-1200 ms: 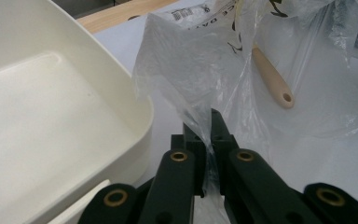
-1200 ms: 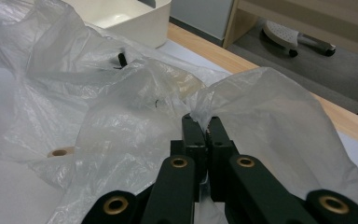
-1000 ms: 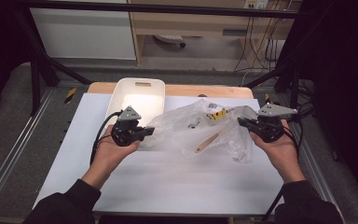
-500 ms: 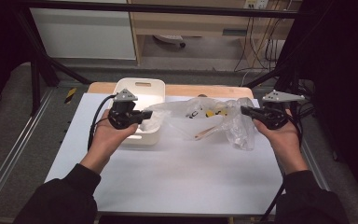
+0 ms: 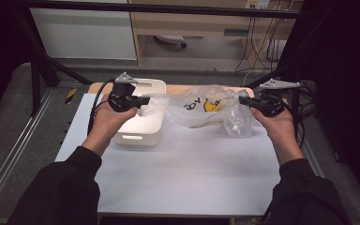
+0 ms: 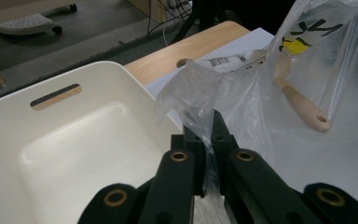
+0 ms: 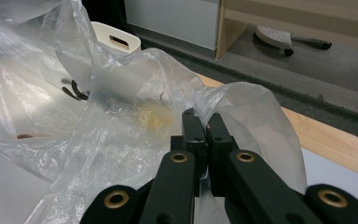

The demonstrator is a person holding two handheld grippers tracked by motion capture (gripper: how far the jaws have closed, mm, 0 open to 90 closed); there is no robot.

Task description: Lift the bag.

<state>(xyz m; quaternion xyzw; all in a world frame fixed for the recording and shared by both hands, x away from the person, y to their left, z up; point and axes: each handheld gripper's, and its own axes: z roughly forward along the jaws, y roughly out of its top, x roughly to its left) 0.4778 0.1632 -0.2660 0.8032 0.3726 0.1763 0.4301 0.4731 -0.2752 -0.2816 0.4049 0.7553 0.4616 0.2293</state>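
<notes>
A clear plastic bag with yellow and black print hangs stretched between my two grippers above the white table. My left gripper is shut on the bag's left edge, over the white tub. My right gripper is shut on the bag's right edge. Inside the bag I see a wooden handle and a printed packet. The bag's lower part droops toward the table.
The white tub stands at the table's back left and has a slot handle in its wall. A wooden strip runs along the table's far edge. Beyond it lie a floor and cabinets. Metal rails border the table on the left.
Both grippers have lifted the bag off the table and carried it farther away and leftward. The left gripper now hangs over the white tub. The bag is stretched tighter.
</notes>
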